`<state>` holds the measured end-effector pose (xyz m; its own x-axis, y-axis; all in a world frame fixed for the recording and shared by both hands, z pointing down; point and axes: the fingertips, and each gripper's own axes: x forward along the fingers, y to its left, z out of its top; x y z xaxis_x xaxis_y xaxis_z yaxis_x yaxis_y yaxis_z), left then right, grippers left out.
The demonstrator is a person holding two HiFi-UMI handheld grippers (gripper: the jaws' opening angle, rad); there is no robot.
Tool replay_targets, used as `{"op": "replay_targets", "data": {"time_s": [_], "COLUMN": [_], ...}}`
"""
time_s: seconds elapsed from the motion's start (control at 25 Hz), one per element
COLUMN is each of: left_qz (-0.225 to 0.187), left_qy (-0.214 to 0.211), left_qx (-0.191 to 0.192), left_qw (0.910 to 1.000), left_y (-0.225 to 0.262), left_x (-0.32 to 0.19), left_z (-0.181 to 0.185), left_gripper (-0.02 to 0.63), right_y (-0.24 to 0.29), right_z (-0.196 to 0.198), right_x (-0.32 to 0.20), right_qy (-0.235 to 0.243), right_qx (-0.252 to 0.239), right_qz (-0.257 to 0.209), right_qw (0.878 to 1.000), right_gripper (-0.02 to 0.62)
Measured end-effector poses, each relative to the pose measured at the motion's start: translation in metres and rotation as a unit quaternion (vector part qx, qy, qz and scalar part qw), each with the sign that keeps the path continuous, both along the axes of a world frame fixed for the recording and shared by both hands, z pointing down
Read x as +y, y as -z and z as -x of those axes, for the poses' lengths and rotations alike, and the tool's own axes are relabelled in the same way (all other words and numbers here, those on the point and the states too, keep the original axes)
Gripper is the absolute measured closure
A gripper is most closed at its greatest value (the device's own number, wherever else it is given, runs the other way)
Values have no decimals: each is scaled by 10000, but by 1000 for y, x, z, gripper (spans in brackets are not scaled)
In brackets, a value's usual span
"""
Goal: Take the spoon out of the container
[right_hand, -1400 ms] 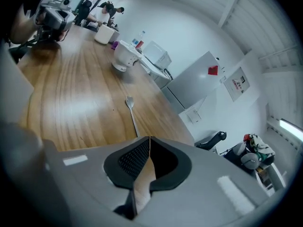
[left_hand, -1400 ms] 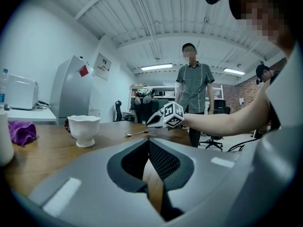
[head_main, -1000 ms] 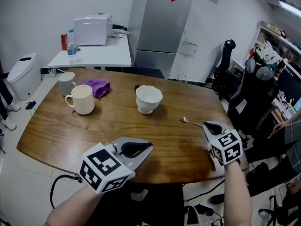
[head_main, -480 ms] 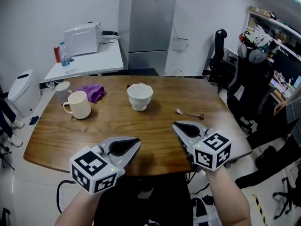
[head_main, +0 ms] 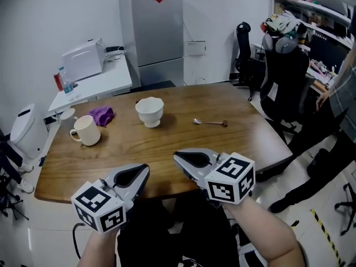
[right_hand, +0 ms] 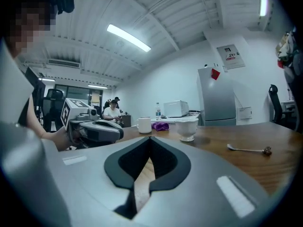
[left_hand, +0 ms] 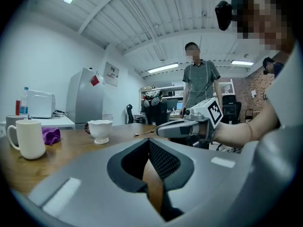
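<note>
Left hand-held gripper (head_main: 144, 169): lower left of the head view, over the near edge of the brown oval wooden counter (head_main: 167, 141); jaws closed tip to tip, nothing between them; only bare wood shows through the slot behind the tips in the left gripper view.

Right hand-held gripper (head_main: 178, 157): lower centre of the head view, just right of the left one, also over the near edge; jaws closed on each other, empty; the two grippers lie side by side, apart, tips pointing towards the far side of the counter.

Small metal spoon (head_main: 209, 122): lies flat on the bare counter, right of centre in the head view; outside the container; no gripper touches it; seen at the right edge of the right gripper view, low on the wood.

White footed ceramic bowl (head_main: 148, 110): upright, upper centre of the head view, to the left of the spoon and well apart from it; contents cannot be made out.

Cream ceramic mug (head_main: 85, 130): upright at the left of the counter, handle to the picture's left; crumpled purple cloth (head_main: 102, 115) just behind it, towards the upper left.
</note>
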<state>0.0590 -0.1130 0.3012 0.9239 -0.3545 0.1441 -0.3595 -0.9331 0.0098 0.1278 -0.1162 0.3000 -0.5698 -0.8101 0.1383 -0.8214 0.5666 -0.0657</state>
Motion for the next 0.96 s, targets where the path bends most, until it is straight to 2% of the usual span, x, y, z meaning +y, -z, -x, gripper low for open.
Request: {"op": "replay_targets", "data": {"time_s": [0.68,0.96], "left_qz": [-71,-70], "left_qy": [42,-262], "left_qx": [30,7], "left_qw": [10000,9996], "left_y": [7,2], "left_x": [11,23], "left_z": [-2,-22], "left_gripper": [594,594], "right_y": [4,-3], "right_z": [6,-13], "right_x": [10,22], "right_qy": [125,-97], "right_qx": [-204,-238], "right_qz": [-79,-33], "right_qw": [9997,9997], "right_gripper": [594,595]}}
